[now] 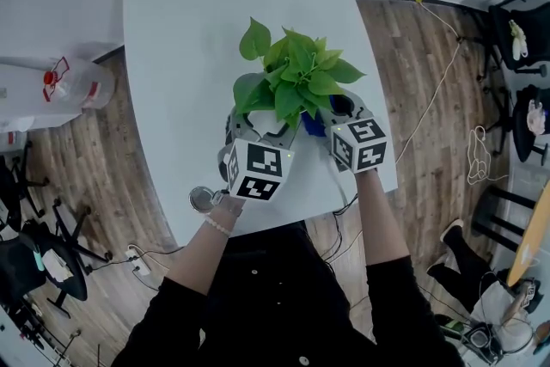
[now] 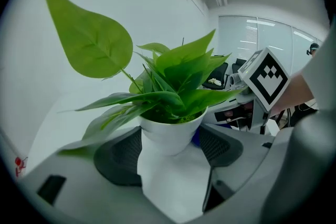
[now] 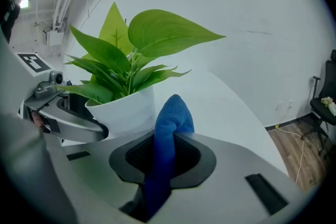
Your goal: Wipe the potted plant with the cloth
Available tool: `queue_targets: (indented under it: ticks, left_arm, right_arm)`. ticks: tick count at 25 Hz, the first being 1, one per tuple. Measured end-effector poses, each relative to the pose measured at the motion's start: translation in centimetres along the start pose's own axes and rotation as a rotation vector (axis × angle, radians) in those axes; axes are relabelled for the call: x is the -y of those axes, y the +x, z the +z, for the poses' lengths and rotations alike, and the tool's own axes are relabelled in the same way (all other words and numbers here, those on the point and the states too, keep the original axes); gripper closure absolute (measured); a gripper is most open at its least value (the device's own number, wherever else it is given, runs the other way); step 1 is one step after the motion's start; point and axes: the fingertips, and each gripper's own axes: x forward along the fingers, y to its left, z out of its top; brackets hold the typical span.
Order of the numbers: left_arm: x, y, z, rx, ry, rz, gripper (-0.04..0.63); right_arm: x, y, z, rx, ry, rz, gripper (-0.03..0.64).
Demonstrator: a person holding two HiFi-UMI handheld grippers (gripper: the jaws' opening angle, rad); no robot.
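Note:
A potted plant with broad green leaves [image 1: 296,77] stands in a white pot [image 2: 170,136] near the front edge of the white table [image 1: 215,13]. My left gripper [image 1: 260,130] reaches in from the front left, and its dark pads [image 2: 122,157] sit against both sides of the pot. My right gripper [image 3: 165,152] is just right of the pot [image 3: 126,110], shut on a blue cloth [image 3: 170,128] whose folded end sticks up past the jaws. In the head view the cloth [image 1: 314,126] shows under the leaves, close beside the pot.
A clear water jug [image 1: 77,83] with a red cap stands on the floor to the left. A small round metal object [image 1: 203,199] lies at the table's front edge. Office chairs [image 1: 516,30] and a cable [image 1: 434,103] are to the right.

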Motion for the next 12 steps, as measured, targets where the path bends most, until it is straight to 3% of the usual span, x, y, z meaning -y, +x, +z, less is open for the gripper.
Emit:
queue_targets:
  ticks: [5, 12]
  left_arm:
    - [-0.1, 0.3, 0.1, 0.005, -0.023, 0.029, 0.239]
    - [0.1, 0.4, 0.1, 0.008, -0.022, 0.039, 0.239]
  right_arm:
    - [-1.7, -0.2, -0.1, 0.01, -0.055, 0.074, 0.522]
    - [-3.4, -1.8, -0.3, 0.045, -0.039, 0.091, 0.522]
